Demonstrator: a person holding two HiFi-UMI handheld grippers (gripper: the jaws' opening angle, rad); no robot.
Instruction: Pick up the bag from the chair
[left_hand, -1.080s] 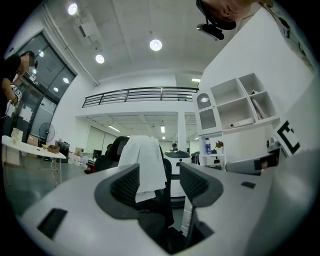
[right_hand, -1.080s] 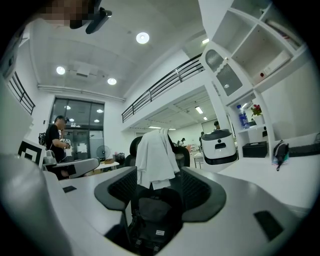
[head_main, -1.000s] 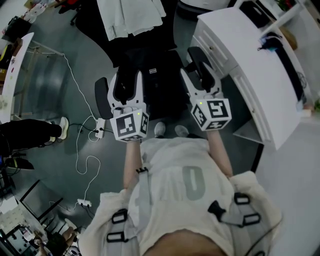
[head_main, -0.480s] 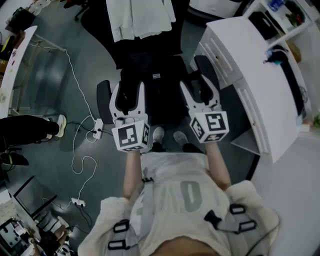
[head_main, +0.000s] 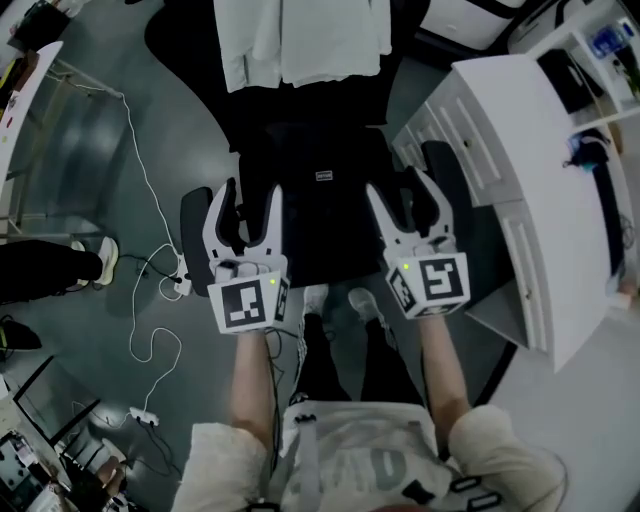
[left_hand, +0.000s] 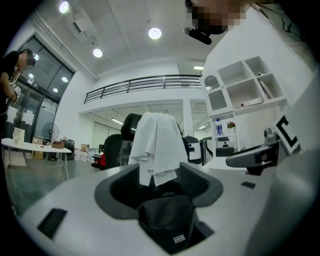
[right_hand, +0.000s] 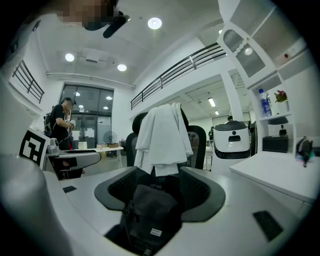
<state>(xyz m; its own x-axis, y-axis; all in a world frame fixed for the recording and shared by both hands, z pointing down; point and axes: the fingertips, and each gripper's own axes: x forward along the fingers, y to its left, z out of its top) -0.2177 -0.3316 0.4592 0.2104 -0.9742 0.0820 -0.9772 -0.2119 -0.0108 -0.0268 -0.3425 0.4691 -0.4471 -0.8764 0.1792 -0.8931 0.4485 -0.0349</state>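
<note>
The cloth (head_main: 300, 40) is running off the head view's top edge. The label (right_hand: 156, 232) on the bag (right_hand: 147, 210) is showing too small to read.

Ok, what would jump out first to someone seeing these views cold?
The black bag lying on the chair seat, straight ahead of the left gripper and right gripper, both open and clear of it. Next, the white cloth draped over the chair's back, and the white desk at the head view's right.

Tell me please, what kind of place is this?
Probably an open-plan office or lab workspace: a black mesh office chair, a long white desk with drawers and white wall shelves all suggest it.
</note>
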